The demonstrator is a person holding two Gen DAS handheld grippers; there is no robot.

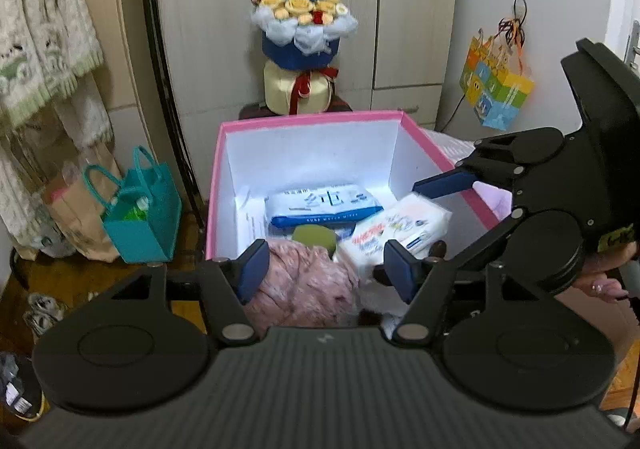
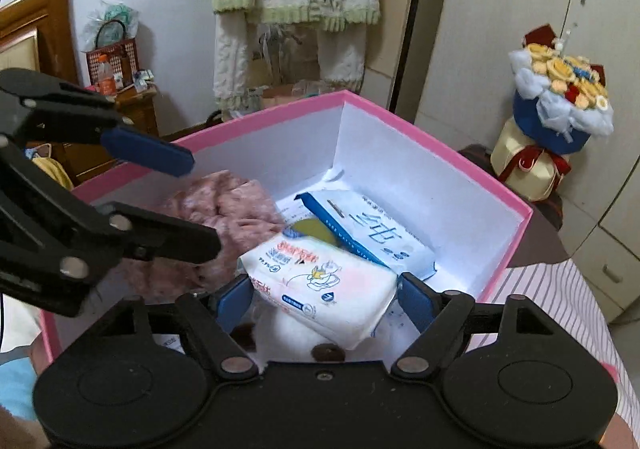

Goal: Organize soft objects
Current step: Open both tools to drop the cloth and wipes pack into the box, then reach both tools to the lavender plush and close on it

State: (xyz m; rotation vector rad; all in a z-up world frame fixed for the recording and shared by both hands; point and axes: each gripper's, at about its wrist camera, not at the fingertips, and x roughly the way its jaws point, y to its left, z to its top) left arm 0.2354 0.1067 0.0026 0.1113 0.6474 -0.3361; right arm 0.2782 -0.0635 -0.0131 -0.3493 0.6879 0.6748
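A pink box with white inner walls, also in the right wrist view, holds a blue wipes pack, a green round thing, a pink fluffy cloth and a white tissue pack. My left gripper is open over the pink cloth, not gripping it. My right gripper stands with its pads on both sides of the white tissue pack, holding it tilted inside the box. It also shows in the left wrist view.
A bouquet on a cream tin stands behind the box before cupboard doors. A teal bag and paper bag sit on the floor at left. Clothes hang at left. A striped sheet lies right of the box.
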